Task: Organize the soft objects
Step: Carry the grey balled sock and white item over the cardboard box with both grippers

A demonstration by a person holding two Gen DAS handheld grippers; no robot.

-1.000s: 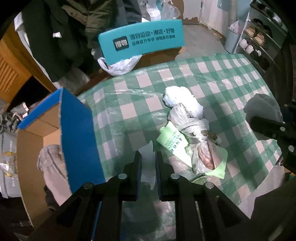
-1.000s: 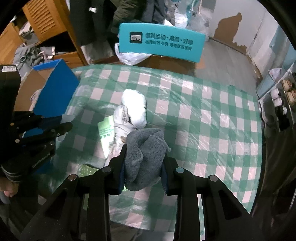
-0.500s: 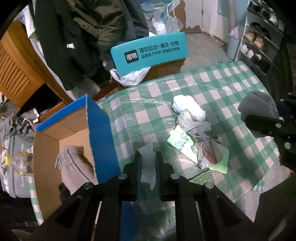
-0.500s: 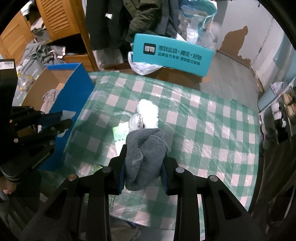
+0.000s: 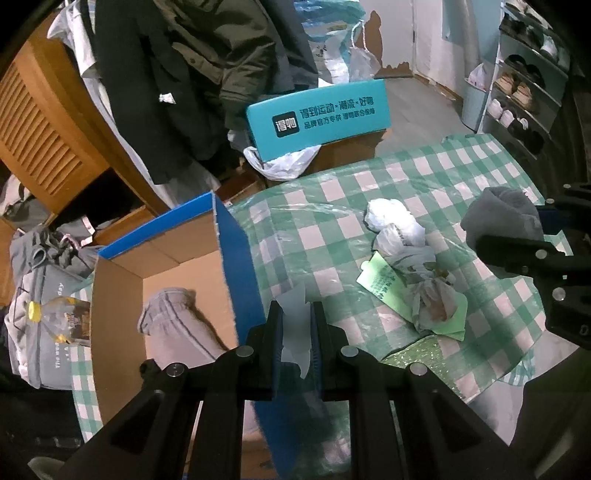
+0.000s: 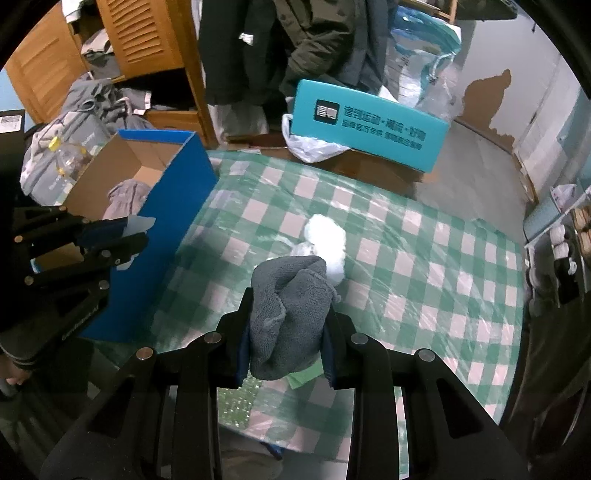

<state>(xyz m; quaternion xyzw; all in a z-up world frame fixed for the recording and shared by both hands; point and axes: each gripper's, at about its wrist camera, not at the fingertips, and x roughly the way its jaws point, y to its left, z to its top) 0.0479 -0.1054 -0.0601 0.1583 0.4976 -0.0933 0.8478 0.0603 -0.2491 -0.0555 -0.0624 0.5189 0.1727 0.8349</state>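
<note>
Right claw (image 6: 286,332) pinches a bunched grey knit cloth (image 6: 288,314) above the green-checked tabletop (image 6: 424,266). Left claw (image 5: 297,328) grips a thin white plastic scrap (image 5: 295,325) beside the blue-sided cardboard box (image 5: 236,258) holding a grey garment (image 5: 173,317).

Open-topped box (image 5: 225,254) beside bag clutter (image 5: 406,254)

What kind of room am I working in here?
Most likely a lived-in home, perhaps a bedroom or entry room: dark coats hang by a wooden louvered wardrobe, a shoe rack lines the wall, and a green checked tablecloth covers the work surface.
</note>
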